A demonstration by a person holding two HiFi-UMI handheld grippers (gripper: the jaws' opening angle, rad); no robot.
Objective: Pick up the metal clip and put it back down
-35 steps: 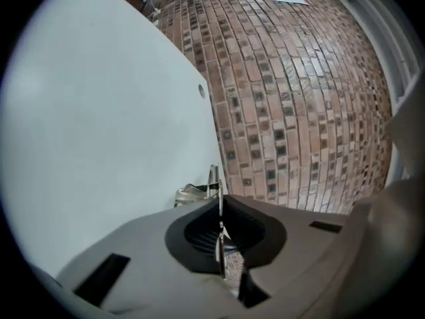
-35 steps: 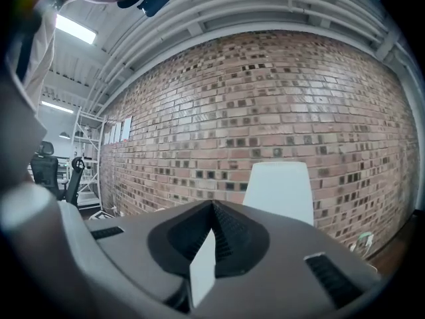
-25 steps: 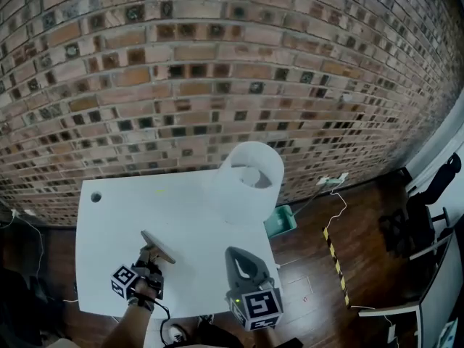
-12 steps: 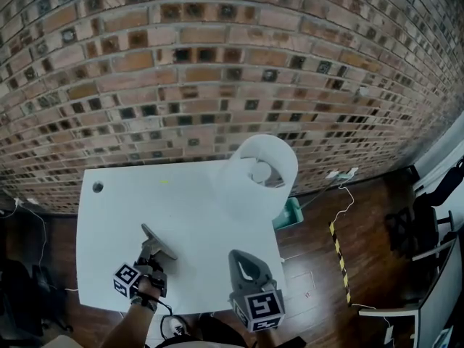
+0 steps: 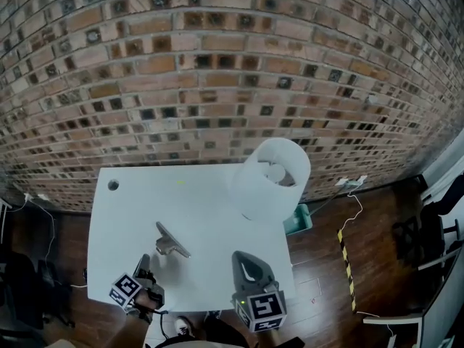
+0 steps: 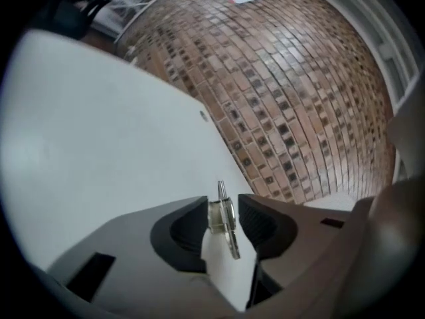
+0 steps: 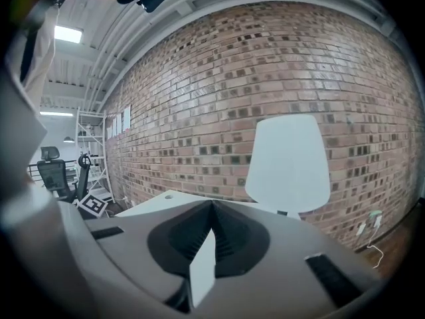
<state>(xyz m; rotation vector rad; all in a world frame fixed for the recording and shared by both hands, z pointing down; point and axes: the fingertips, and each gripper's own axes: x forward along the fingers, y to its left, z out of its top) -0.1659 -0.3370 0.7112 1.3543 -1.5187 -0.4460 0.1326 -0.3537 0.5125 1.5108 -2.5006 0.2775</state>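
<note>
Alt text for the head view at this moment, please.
A metal clip lies free on a white table before a brick wall, just ahead of the left tool, whose jaws have just been opening and hold nothing. The right tool, shut, is over the table's near edge; a white lamp stands at the far right corner.

The right gripper (image 7: 212,205) shows its dark jaws meeting at the tips with nothing between them, and beyond them a white lampshade (image 7: 289,158) rises over the white table (image 7: 166,199) before a brick wall (image 7: 219,78), with an office chair (image 7: 53,171) and a metal rack (image 7: 86,138) far left.
</note>
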